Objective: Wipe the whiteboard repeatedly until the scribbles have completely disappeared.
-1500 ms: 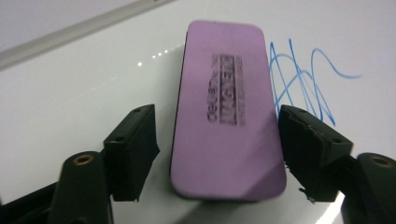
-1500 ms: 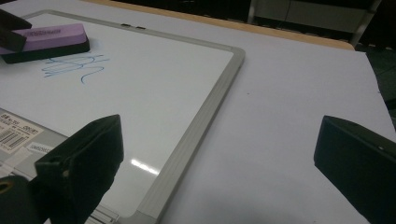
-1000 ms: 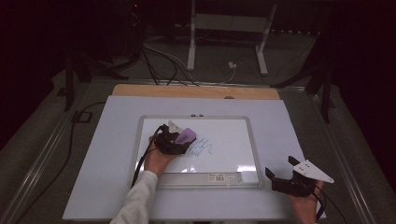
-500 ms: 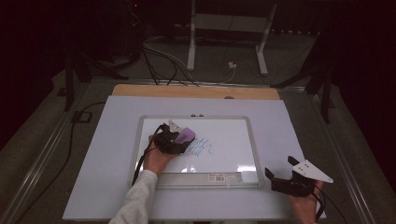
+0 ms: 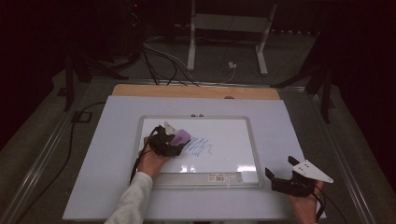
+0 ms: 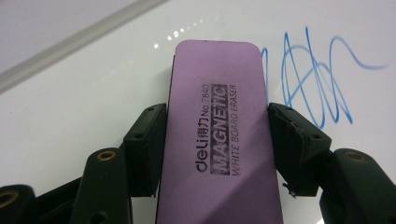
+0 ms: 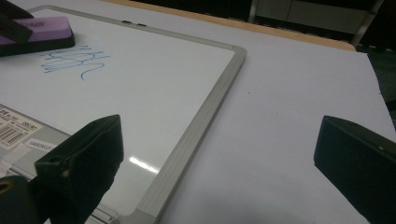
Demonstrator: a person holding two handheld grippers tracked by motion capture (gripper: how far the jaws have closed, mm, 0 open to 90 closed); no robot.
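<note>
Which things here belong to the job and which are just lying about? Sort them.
Job:
purple eraser, clamped in the left gripper
blue scribble
whiteboard

Lying about:
barcode label
right gripper, open, idle beside the board
floor cables

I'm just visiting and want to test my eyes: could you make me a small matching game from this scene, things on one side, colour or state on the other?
Things:
1. eraser
2. scribble
3. left claw
4. right claw

States:
A. blue
B. open, holding nothing
C. purple
D. shut on the eraser

Pairs: 1-C, 2-A, 3-D, 4-B
</note>
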